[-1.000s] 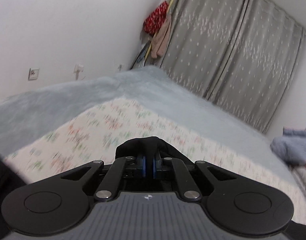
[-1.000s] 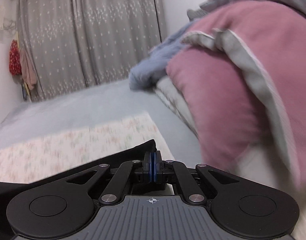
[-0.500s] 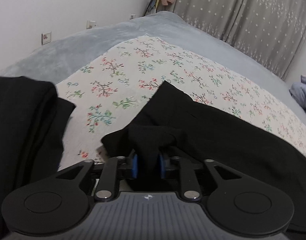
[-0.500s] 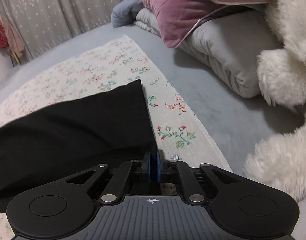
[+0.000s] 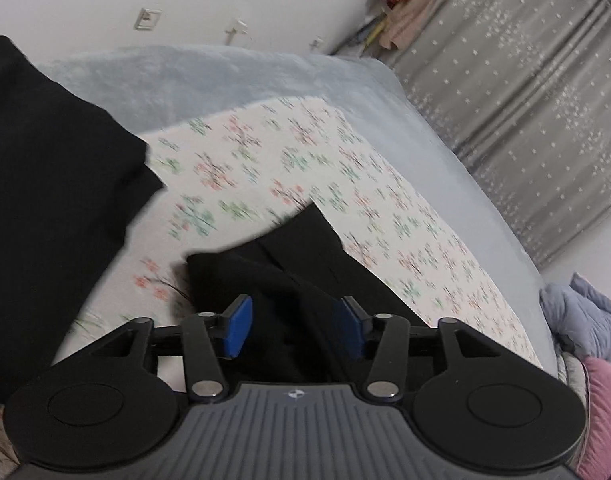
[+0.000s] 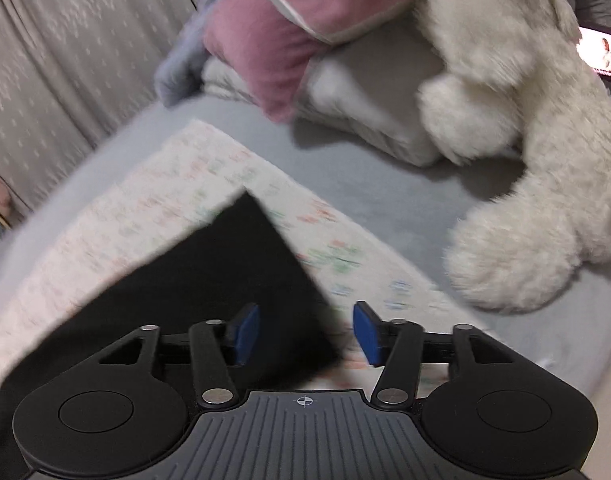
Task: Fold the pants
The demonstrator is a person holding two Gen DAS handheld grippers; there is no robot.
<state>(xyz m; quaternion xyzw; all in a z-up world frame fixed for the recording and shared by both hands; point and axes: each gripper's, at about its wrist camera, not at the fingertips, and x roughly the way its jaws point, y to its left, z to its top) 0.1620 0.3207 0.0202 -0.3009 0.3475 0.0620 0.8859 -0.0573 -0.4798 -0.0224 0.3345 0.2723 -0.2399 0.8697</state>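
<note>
Both grippers are spread now, jaws having just been opening. The left gripper (image 5: pixel 291 326) stands with its blue pads (image 5: pixel 237 330) apart, and the black pants (image 5: pixel 305 280) lie in the gap between them, the cloth not pinched by either pad. The pants rest on the floral sheet (image 5: pixel 265 160), which is spread over the grey-blue blanket (image 5: pixel 233 76) of the bed. A second mass of black cloth (image 5: pixel 45 184) sits well off to the left in that view; whether it belongs to the same garment I cannot tell. Over on the right wrist view, the right gripper (image 6: pixel 307 334) is parted as well, its pads clear of the fabric: a corner edge of the pants (image 6: pixel 225 280) runs down between the jaws, black on the left pad's side and flowered sheet (image 6: pixel 145 208) showing by the right pad. The garment lies flat here, its far corner pointing up toward the pillows. A pink pillow (image 6: pixel 265 52) sits on a grey pillow (image 6: pixel 377 92) at the head of the bed, and a white plush toy (image 6: pixel 545 152) sprawls on the blanket beside the sheet. Grey curtains (image 5: pixel 525 100) hang behind the bed. Both views are smeared with motion blur.
</note>
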